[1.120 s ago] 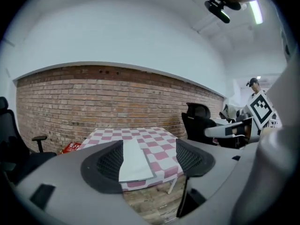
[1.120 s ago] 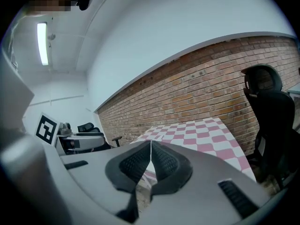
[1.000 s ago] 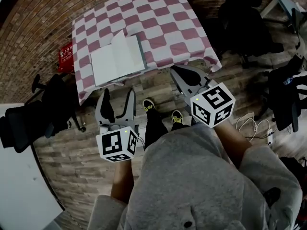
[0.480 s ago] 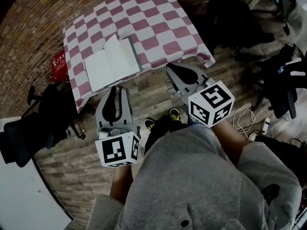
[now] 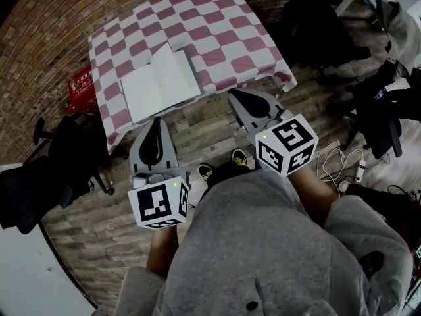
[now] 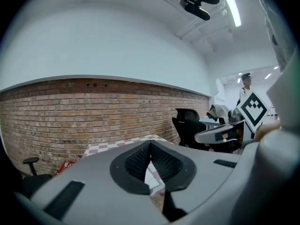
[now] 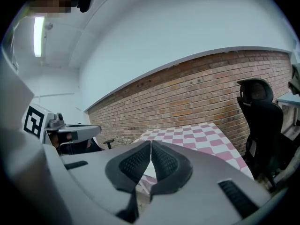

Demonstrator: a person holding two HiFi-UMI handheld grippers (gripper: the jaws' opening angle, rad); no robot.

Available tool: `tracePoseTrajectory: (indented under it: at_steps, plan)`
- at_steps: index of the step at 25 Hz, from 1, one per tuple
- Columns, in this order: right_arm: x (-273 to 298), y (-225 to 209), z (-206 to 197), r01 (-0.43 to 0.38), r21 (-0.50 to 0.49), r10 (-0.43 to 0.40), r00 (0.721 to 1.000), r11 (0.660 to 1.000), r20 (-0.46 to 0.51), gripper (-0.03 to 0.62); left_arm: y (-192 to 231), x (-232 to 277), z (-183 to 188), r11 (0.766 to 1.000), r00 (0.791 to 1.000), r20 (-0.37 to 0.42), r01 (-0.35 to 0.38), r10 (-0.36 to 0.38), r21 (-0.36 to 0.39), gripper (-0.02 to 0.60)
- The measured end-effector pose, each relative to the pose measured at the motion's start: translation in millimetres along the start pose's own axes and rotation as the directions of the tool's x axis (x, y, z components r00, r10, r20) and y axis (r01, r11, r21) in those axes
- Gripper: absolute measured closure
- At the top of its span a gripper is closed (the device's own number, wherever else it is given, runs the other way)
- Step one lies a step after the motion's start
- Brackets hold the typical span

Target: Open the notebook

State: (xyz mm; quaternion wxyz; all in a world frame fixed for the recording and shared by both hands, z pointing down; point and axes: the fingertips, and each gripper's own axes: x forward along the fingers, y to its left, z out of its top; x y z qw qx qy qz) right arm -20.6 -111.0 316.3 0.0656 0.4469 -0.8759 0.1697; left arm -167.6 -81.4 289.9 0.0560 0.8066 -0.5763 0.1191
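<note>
The notebook (image 5: 161, 81) lies open with its white pages up, near the front edge of the pink-and-white checkered table (image 5: 223, 25). Both grippers hang in the air short of that edge and touch nothing. My left gripper (image 5: 158, 120) is below the notebook in the head view; its jaws have just been closing and now meet with nothing between them (image 6: 150, 142). My right gripper (image 5: 232, 96) is off the table's front right part, also shut and empty (image 7: 151, 141). Each gripper view shows the table beyond the closed jaws and the other gripper at the side.
A black office chair (image 5: 62, 153) stands left of the table, and more dark chairs (image 5: 319, 8) stand at its right. A red item (image 5: 80, 81) lies by the brick wall. Cables and a power strip (image 5: 348, 171) lie on the wooden floor at right.
The left gripper's jaws went from wide open to shut, with nothing in them. Both grippers shifted slightly up in the view. The notebook stayed open on the table.
</note>
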Motion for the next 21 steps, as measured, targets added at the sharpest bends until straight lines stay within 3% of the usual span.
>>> tracePoseTrajectory:
  at_steps: [21]
  plan:
    - [12.4,20.4,-0.5,0.025,-0.008,-0.025,1.0,1.0,-0.008,0.568,21.3,-2.1,-11.4,1.0,0.999,-0.017,0.03,-0.03,0.005,0.571]
